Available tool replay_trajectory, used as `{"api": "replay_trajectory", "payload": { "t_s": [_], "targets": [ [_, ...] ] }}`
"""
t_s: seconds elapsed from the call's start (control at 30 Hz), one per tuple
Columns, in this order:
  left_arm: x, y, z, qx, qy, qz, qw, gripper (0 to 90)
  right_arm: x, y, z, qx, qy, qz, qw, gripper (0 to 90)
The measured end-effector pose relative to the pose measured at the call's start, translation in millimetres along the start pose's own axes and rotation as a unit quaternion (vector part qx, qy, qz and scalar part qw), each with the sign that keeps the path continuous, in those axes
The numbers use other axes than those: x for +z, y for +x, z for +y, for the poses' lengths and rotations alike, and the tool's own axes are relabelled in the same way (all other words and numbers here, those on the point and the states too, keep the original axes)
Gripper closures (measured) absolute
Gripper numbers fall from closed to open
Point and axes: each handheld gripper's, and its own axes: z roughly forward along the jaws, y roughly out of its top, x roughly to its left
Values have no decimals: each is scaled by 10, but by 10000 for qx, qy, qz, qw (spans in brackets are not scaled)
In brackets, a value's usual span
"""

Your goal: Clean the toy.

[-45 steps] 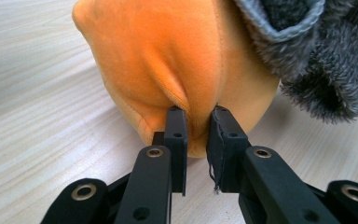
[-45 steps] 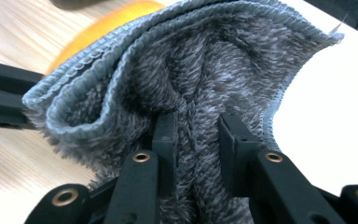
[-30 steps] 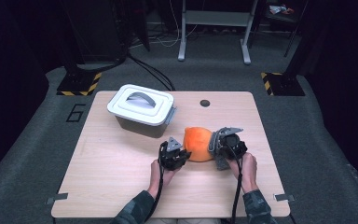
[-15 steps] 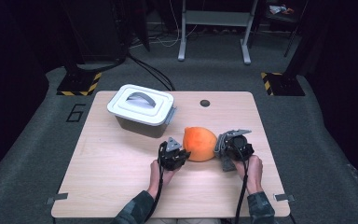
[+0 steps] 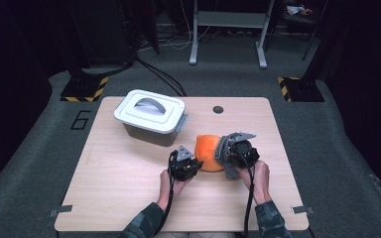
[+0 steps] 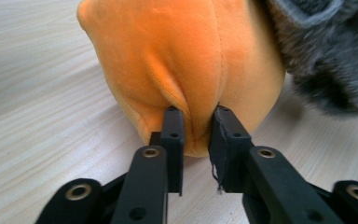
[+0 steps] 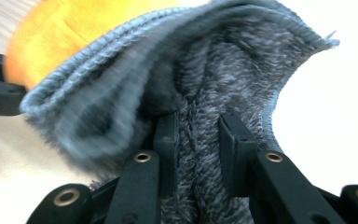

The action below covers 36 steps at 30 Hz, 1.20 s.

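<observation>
Orange plush ball (image 5: 207,150): sits on the wooden table (image 5: 109,188), right of centre, between the two grippers and touching both.
Grey fleece cloth (image 5: 224,151): draped against the ball's right side, lifted into a curling flap.
Left gripper (image 6: 196,128): jaws narrow, pinching a fold of the ball's orange fabric at its near lower edge; they have just been opening a little, with the fold between them.
Right gripper (image 7: 196,133): jaws narrow, clamped on a ridge of the cloth.
Key relation: ball lies straight ahead of the left fingers; cloth wraps from the right, so the right hand is nearer to it.
Materials: ball is soft velour with seams and dimples; cloth is fuzzy grey pile with a stitched, ribbed hem.
Lidded white bin (image 5: 151,116): well apart, toward the far left.
</observation>
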Motion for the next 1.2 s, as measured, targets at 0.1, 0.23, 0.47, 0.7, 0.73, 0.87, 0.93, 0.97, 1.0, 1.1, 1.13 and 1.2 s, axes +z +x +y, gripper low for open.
{"api": "replay_trajectory", "payload": {
  "t_s": [0.1,0.23,0.47,0.7,0.73,0.87,0.93,0.97,1.0,1.1,1.13,1.2],
  "targets": [
    [-18,11,-7,84,-29,57,9999,635,12,-40,3,25,-31,37,10000,709],
    [-5,-14,-17,411,73,252,9988,524,35,-69,19,6,-48,37,10000,710],
    [79,-24,-26,634,196,533,9964,471,76,-100,47,97,-19,0,10000,710],
    [142,-54,-10,669,75,543,9963,728,89,-128,45,114,-71,2,9999,709],
    [140,-54,-4,681,72,553,9961,748,82,-133,43,113,-79,6,9999,708],
    [109,-56,16,686,41,490,9964,789,37,-157,35,195,-161,22,9997,708],
    [79,-57,28,674,9,429,9968,795,-3,-174,41,225,-192,63,9995,707],
    [69,-63,32,639,-18,386,9972,799,-31,-173,51,244,-226,46,9994,706],
    [57,-69,39,634,-36,347,9974,802,-57,-179,57,181,-262,85,9995,706],
    [22,-108,69,698,-65,274,9972,809,-147,-126,98,126,-323,95,9994,706],
    [11,-124,80,719,-69,248,9971,811,-179,-106,115,57,-362,82,9993,706],
    [-10,-153,95,804,-94,221,9965,812,-237,-56,161,-41,-435,87,9990,706]
  ]
}}
